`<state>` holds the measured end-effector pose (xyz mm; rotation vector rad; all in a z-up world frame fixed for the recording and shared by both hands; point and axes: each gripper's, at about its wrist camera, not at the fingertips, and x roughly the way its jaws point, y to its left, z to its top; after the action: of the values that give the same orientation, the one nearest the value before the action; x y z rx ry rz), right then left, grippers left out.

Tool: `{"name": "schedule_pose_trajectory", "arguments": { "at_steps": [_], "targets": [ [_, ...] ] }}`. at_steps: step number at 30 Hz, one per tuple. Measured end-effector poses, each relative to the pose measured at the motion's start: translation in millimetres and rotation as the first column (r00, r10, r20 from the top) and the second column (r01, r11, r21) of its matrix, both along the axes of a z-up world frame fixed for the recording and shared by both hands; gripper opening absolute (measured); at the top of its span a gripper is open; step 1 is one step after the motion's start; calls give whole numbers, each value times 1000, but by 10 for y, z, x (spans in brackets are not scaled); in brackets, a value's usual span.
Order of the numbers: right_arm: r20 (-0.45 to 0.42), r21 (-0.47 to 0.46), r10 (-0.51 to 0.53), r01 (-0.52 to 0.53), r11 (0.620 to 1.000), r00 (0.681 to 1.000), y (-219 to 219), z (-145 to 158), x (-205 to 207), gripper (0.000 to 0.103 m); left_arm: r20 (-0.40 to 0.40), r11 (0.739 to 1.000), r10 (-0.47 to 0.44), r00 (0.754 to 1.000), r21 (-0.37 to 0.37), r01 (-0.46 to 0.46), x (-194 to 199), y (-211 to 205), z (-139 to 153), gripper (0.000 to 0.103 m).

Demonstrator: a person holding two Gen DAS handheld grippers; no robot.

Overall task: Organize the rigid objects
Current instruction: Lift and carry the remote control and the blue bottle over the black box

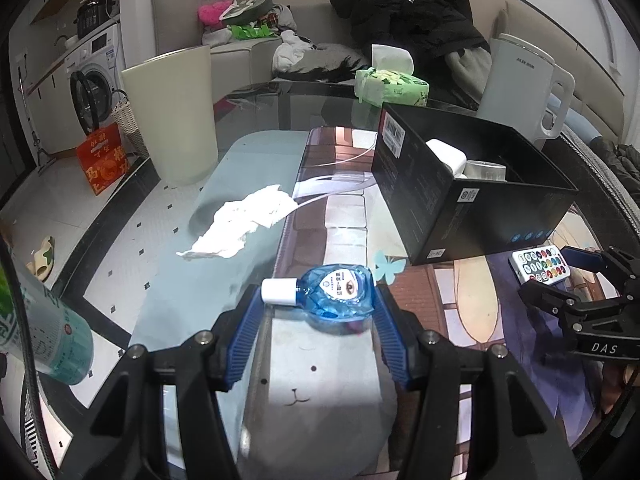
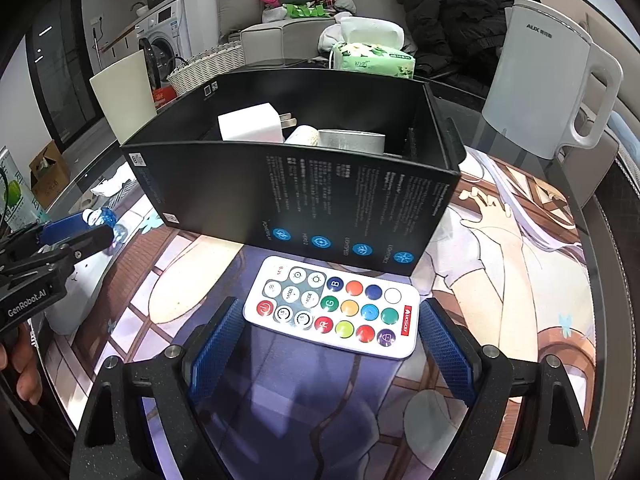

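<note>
Left tool (image 1: 320, 300) pinches a faceted blue plastic bottle (image 1: 338, 292), lower centre; right tool (image 2: 326, 336), ribbed pads spread, straddles a flat white remote (image 2: 332, 308) on the glossy tabletop (image 2: 520, 280); matte black carton (image 2: 296, 184) behind.

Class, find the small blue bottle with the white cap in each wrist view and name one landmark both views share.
Left wrist view: blue bottle lies low centre, between the left hand-held gripper pads.
Right wrist view: blue bottle at the far left edge, partly hidden by that gripper.
Shared landmark: the black box.
</note>
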<state>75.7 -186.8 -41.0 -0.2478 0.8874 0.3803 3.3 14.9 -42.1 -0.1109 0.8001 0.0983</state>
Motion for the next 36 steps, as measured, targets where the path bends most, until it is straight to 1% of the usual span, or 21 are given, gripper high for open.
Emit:
{"name": "schedule_pose_trajectory", "arguments": {
  "at_steps": [4,11,17,22,30,36],
  "targets": [
    [25,10,2,-2,1000,1000,-42,44,-34,90,35,1000,-10,999,-1,10,-28,-34,89,55],
    [40,32,10,-12,999,999,-90,104,-82,90,83,999,-39,996,14,38,-74,-144,239,55],
    [69,50,23,-26,998,997,-139,234,-139,90,126,998,-68,990,28,65,-69,-226,392,55],
    [100,66,28,-35,997,995,-161,362,-196,90,168,994,-102,980,41,97,-64,-313,547,55],
    [170,88,53,-69,994,984,-141,640,-270,90,212,987,-159,964,71,147,-1,-432,760,55],
    [193,86,65,-83,993,979,-97,760,-251,90,241,978,-205,949,91,188,66,-516,895,55]
  ]
}}
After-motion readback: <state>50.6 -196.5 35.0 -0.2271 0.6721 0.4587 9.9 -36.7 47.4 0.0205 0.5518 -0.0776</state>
